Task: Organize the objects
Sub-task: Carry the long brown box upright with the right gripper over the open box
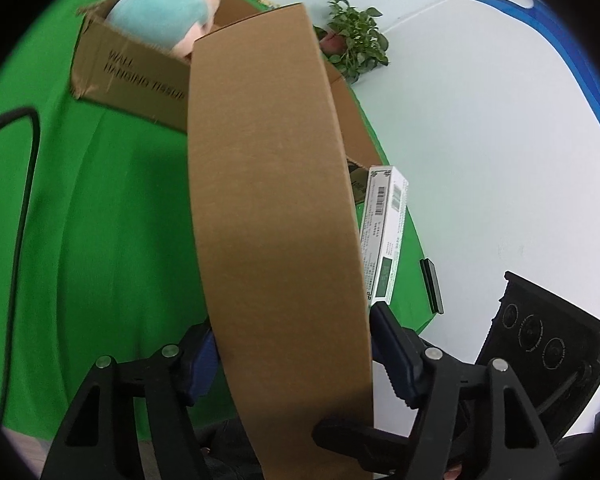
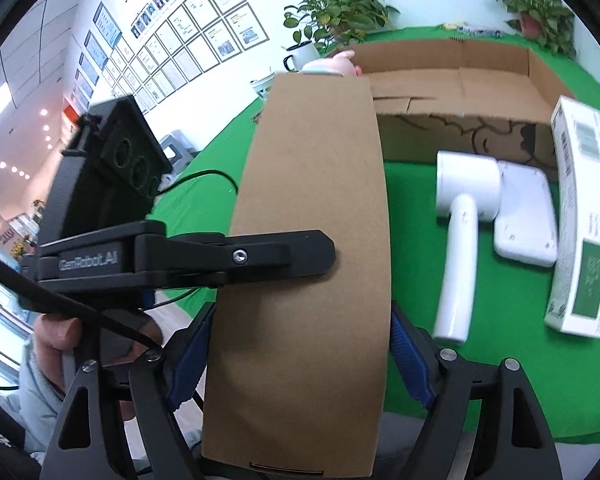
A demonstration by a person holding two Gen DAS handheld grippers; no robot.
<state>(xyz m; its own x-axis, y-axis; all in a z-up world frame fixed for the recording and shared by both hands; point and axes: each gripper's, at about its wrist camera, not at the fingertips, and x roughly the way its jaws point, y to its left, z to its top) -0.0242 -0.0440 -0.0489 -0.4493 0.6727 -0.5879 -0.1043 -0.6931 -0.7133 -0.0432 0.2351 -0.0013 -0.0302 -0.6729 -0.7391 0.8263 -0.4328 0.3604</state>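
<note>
A long brown cardboard box [image 1: 276,216] is held between both grippers above the green table. My left gripper [image 1: 296,344] is shut on it, one finger at each side. My right gripper [image 2: 300,344] is shut on the same box [image 2: 312,240], blue pads against its two edges. The left gripper's black finger [image 2: 236,256] shows pressing the box's face in the right wrist view. An open cardboard carton [image 1: 132,76] holds a teal and pink plush toy [image 1: 164,16]; the carton also shows in the right wrist view [image 2: 460,92].
A white and green packet [image 2: 584,216] lies at the right, also in the left wrist view [image 1: 384,236]. A white handheld device [image 2: 464,220] and a white flat gadget [image 2: 524,216] lie on the green cloth [image 1: 100,220]. Potted plants [image 2: 340,12] and a mug [image 2: 300,56] stand at the back. A black cable [image 1: 24,184] runs at left.
</note>
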